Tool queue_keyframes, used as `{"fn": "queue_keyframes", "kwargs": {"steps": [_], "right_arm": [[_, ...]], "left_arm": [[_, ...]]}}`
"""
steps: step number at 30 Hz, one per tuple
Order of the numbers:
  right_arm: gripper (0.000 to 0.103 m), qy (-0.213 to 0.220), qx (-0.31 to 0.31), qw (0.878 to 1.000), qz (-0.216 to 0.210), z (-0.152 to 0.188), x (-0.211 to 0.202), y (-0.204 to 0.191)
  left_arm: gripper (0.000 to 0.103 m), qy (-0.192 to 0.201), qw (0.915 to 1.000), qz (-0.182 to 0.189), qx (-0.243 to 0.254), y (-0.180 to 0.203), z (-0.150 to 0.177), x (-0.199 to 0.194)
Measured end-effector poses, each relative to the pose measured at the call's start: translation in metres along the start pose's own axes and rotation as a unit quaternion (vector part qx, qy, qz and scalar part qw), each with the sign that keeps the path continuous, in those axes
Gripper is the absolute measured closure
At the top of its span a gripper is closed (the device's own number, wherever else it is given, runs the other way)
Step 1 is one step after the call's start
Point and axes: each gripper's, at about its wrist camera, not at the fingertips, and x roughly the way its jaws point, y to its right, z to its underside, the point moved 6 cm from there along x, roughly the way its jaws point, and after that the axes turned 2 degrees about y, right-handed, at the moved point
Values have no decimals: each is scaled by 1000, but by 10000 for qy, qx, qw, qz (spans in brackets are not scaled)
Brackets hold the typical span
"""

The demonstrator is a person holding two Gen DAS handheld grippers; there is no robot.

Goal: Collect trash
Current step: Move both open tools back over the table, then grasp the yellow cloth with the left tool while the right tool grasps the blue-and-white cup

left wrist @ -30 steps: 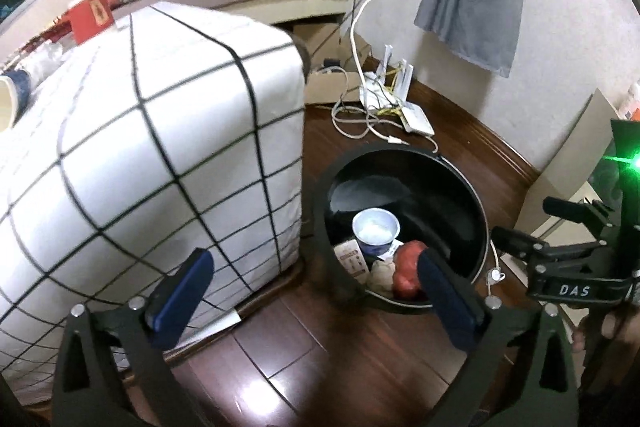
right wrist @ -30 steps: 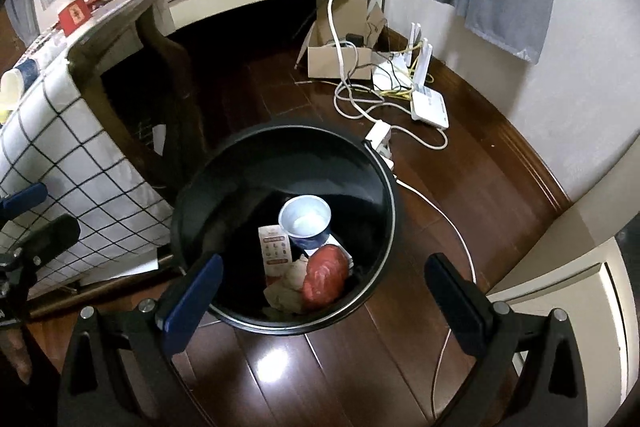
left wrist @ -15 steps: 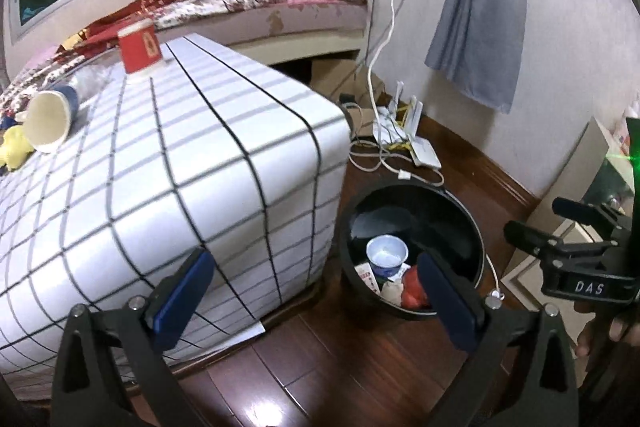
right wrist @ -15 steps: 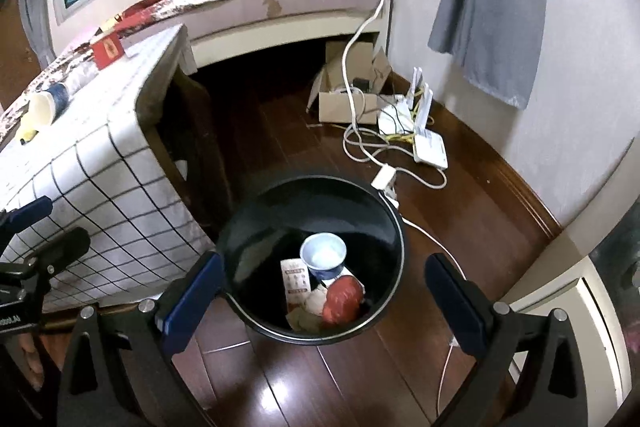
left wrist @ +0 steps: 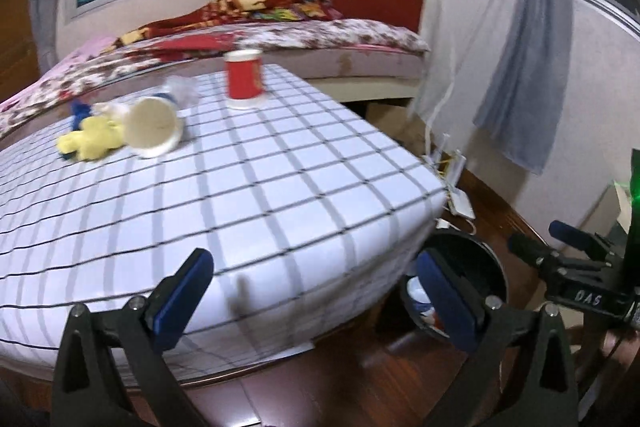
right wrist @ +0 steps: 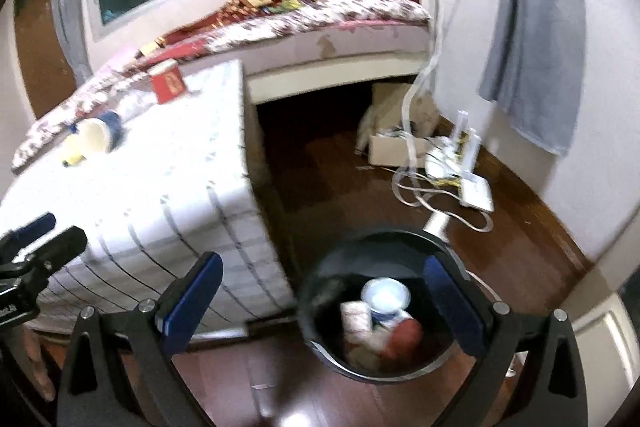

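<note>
A table with a white checked cloth (left wrist: 248, 195) carries an upright red cup (left wrist: 243, 79), a tipped paper cup (left wrist: 154, 125), a crumpled yellow scrap (left wrist: 90, 141) and clear plastic (left wrist: 182, 91). My left gripper (left wrist: 316, 295) is open and empty, over the table's near edge. My right gripper (right wrist: 320, 301) is open and empty above the black bin (right wrist: 320, 311), which holds a white cup (right wrist: 386, 295), a small carton (right wrist: 354, 317) and a red lump (right wrist: 406, 337). On the table I also see the red cup (right wrist: 167, 83) and tipped cup (right wrist: 98, 135).
The bin (left wrist: 464, 259) stands on the wood floor at the table's right corner. Cables, a power strip and a router (right wrist: 460, 163) lie near the wall beside a cardboard box (right wrist: 394, 143). A bed (right wrist: 320, 23) runs behind the table. A grey cloth (right wrist: 532, 39) hangs on the wall.
Both grippers have risen and tilted up from the bin, so the tabletop and bed now show. The left view has swung left over the table. Both stay open.
</note>
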Motion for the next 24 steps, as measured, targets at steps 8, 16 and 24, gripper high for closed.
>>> {"fn": "queue_keyframes", "kwargs": {"steps": [8,16,24], "right_arm": [[1,-95,-421,9988,-221,-32,8,-61],[1,-2,-1008,9903,-951,-70,27,-154],[9,-103,-1460,9787,-1438,-101,86,-248]], "left_arm": [[1,58,9973,-696,-226,-78,-10,-14],[1,119,9920,-1161,-474,-157,-42,-37],[2,51,9866,-1404,-826,-231,-64,-6]]}}
